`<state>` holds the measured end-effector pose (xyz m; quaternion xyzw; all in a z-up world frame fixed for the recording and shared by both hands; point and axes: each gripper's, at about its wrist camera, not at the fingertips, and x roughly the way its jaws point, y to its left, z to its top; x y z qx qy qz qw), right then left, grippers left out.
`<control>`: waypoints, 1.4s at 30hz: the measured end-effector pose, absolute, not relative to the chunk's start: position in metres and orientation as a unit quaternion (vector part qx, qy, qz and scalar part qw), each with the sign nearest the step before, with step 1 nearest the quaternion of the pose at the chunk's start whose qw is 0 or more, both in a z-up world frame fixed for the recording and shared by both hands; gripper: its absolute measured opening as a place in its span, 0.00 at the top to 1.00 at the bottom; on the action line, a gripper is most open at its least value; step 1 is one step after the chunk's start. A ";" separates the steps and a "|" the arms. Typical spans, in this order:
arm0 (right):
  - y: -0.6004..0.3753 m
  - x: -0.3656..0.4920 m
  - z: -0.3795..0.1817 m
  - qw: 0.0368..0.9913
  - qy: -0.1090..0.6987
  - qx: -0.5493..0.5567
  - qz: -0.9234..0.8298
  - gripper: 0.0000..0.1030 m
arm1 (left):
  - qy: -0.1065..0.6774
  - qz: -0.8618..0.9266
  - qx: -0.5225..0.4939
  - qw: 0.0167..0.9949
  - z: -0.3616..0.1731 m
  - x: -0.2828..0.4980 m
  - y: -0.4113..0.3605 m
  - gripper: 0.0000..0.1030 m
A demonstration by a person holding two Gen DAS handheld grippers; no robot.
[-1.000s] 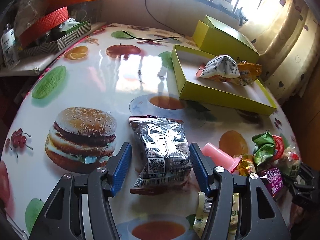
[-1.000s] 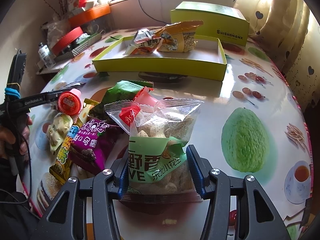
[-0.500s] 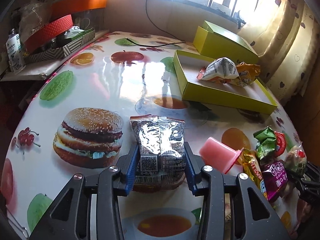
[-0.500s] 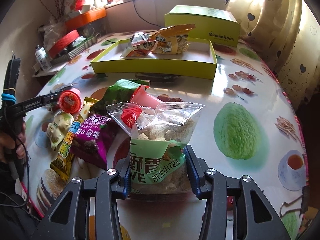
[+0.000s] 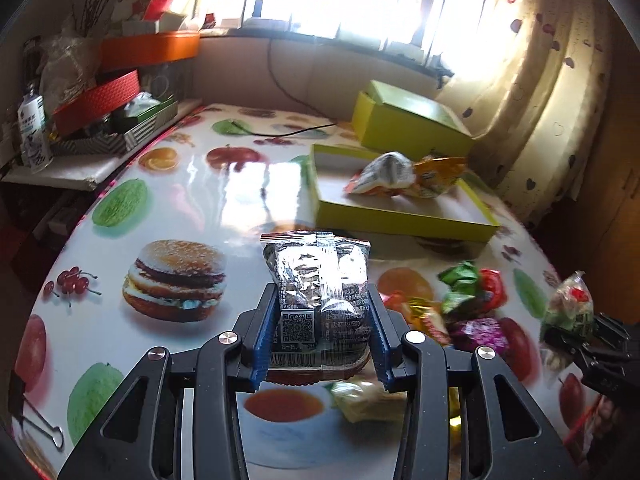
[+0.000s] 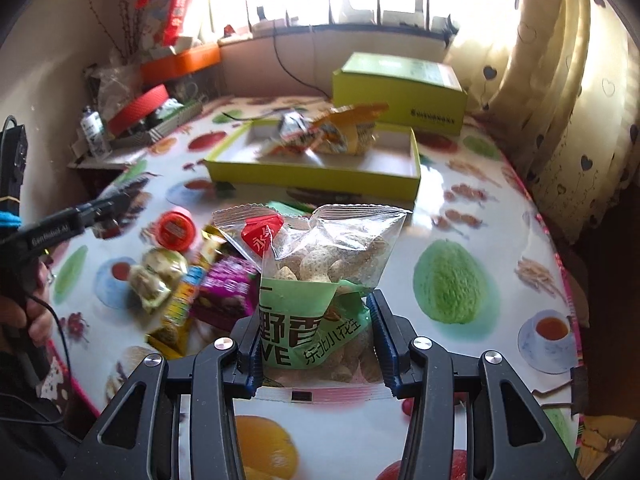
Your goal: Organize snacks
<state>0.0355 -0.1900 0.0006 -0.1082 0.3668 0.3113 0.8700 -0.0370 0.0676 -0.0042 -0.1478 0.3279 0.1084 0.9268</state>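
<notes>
Left gripper (image 5: 320, 344) pinching foil snack packet (image 5: 318, 280) by lower half, packet clear of table (image 5: 120, 332). Right gripper (image 6: 316, 344) pinching clear peanut bag (image 6: 320, 256) likewise. Both sets of jaws have just closed in on their packs. Carry level over near wall of yellow-green tray (image 6: 312, 176), release low beside packets already inside. Foil crinkled, QR label up; peanut bag bulgy, green band.
</notes>
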 end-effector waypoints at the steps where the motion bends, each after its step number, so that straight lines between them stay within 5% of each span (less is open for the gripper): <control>1: -0.188 0.033 0.004 0.871 0.363 -0.109 0.314 0.57 | 0.325 0.100 -0.145 0.929 -0.001 -0.039 0.062 0.59; 42: -0.146 0.035 0.035 0.858 0.337 -0.117 0.369 0.57 | 0.315 0.032 -0.108 0.942 0.019 -0.026 0.005 0.59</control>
